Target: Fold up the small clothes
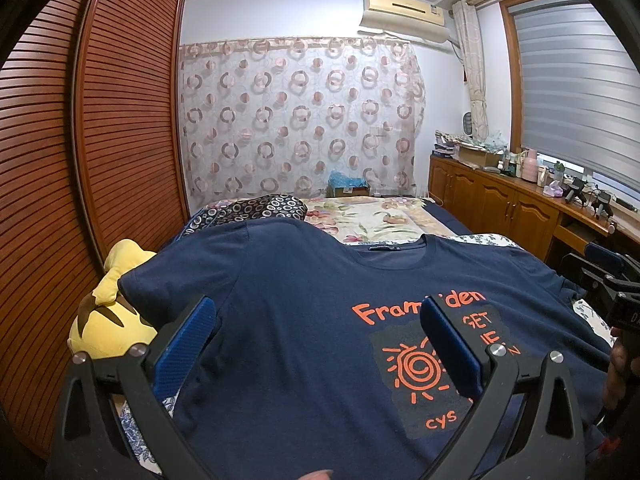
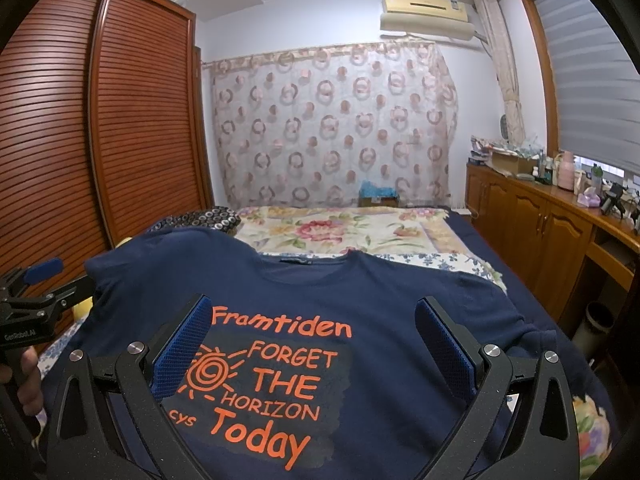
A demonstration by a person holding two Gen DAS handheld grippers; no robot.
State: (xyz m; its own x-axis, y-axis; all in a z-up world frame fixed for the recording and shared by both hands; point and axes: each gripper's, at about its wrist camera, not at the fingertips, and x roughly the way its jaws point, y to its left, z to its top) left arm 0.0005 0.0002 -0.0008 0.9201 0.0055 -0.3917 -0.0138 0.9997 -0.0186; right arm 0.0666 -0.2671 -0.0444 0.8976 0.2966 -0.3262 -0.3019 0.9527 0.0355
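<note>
A navy T-shirt [image 1: 304,320] with orange print lies spread face up on the bed, collar toward the far end. In the right wrist view the same T-shirt [image 2: 400,320] shows the words "Framtiden Forget the Horizon Today". My left gripper [image 1: 318,316] hovers open over the shirt's left chest, nothing between its blue pads. My right gripper [image 2: 314,314] hangs open above the print, also holding nothing. Each gripper shows at the edge of the other's view: the right gripper [image 1: 600,276], the left gripper [image 2: 40,280].
A yellow plush toy [image 1: 108,312] lies left of the shirt by the slatted wardrobe [image 1: 80,160]. A floral quilt [image 2: 340,232] and a dark patterned pillow [image 1: 256,208] lie beyond the collar. Wooden cabinets [image 2: 540,220] with clutter line the right wall.
</note>
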